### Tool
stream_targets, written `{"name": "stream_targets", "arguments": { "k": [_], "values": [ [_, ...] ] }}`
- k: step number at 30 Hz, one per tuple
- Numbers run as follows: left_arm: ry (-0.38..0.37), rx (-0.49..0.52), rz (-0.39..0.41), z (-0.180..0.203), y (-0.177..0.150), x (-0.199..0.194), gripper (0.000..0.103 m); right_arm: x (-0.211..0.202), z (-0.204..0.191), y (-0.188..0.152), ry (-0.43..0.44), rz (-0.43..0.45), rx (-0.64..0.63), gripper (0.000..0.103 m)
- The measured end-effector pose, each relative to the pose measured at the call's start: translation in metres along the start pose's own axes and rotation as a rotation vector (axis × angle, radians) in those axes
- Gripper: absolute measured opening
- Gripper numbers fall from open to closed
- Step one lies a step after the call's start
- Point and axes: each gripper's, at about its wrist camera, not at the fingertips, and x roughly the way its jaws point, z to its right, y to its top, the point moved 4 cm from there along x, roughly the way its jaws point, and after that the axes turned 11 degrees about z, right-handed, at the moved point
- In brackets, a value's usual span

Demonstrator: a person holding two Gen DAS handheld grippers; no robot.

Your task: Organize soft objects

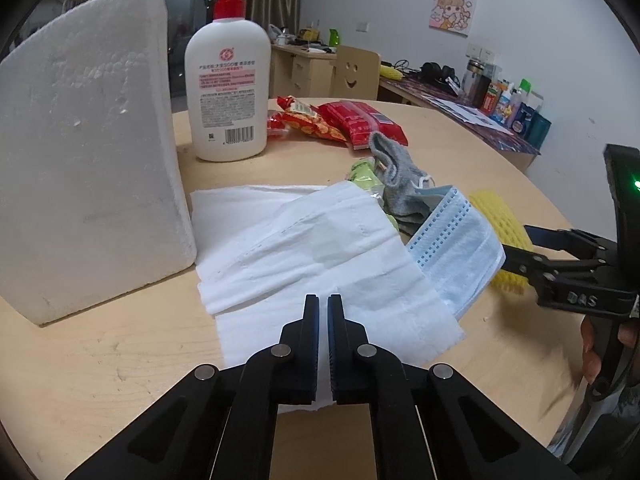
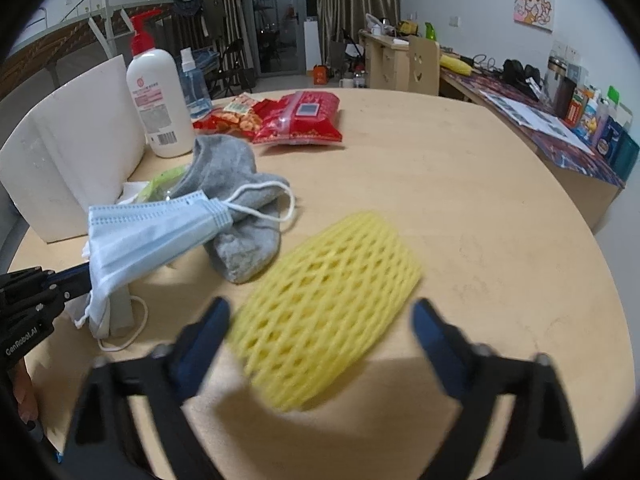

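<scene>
A white tissue sheet (image 1: 320, 248) lies spread on the round wooden table (image 1: 460, 148), and my left gripper (image 1: 324, 300) is shut on its near edge. A blue face mask (image 1: 456, 244) drapes over the tissue's right side, partly on a grey sock (image 1: 396, 176). In the right wrist view, a yellow foam net sleeve (image 2: 324, 304) lies between the fingers of my right gripper (image 2: 320, 312). That gripper is open and straddles the net's near end. The mask (image 2: 136, 236) and sock (image 2: 240, 216) lie to its left.
A tall white foam block (image 1: 88, 152) stands at the left, touching the tissue. Behind it are a white pump bottle (image 1: 228, 80), red snack packs (image 1: 360, 120) and a green packet (image 1: 362, 174) under the sock. A blue spray bottle (image 2: 194, 88) stands further back.
</scene>
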Motion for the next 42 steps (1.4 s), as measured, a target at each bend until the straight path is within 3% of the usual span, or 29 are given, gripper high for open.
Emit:
{"name": "stream_targets", "arguments": {
  "k": [1, 6, 10, 13, 24, 26, 27, 28, 30, 35, 39, 42],
  "values": [
    [-0.001, 0.004, 0.002, 0.0, 0.0, -0.001, 0.004, 0.002, 0.0, -0.001, -0.003, -0.009, -0.001, 0.075],
    [-0.007, 0.027, 0.018, 0.005, 0.0, -0.005, 0.004, 0.0, 0.0, -0.003, -0.011, -0.018, -0.005, 0.06],
    [-0.017, 0.019, 0.022, 0.005, 0.0, -0.006, 0.001, -0.004, -0.001, -0.003, -0.014, 0.001, -0.003, 0.031],
    [-0.031, 0.017, 0.029, 0.005, 0.001, -0.008, 0.001, -0.007, -0.002, -0.003, -0.002, 0.019, -0.003, 0.022],
    [-0.083, 0.03, 0.071, 0.008, 0.008, -0.028, 0.002, -0.022, -0.003, -0.001, 0.05, 0.065, 0.022, 0.022],
    [-0.096, 0.039, 0.093, 0.013, 0.012, -0.032, 0.015, -0.023, -0.003, -0.002, 0.054, 0.065, 0.022, 0.022],
    [-0.1, 0.05, 0.092, 0.016, 0.012, -0.034, 0.038, -0.023, -0.004, -0.002, 0.059, 0.064, 0.022, 0.022],
    [-0.102, 0.057, 0.093, 0.02, 0.013, -0.034, 0.068, -0.023, -0.003, -0.002, 0.062, 0.064, 0.022, 0.022],
    [-0.107, 0.067, 0.094, 0.027, 0.012, -0.034, 0.089, -0.022, -0.001, -0.002, 0.066, 0.065, 0.024, 0.022],
    [-0.085, 0.027, 0.149, 0.029, 0.017, -0.034, 0.089, -0.025, 0.002, -0.004, 0.075, 0.071, 0.03, 0.022],
    [-0.06, 0.008, 0.091, 0.028, 0.016, -0.016, 0.085, -0.026, 0.004, -0.005, 0.085, 0.079, 0.034, 0.022],
    [-0.033, 0.014, 0.063, 0.03, 0.014, -0.007, 0.073, -0.027, 0.006, -0.006, 0.09, 0.08, 0.038, 0.022]
  ]
}}
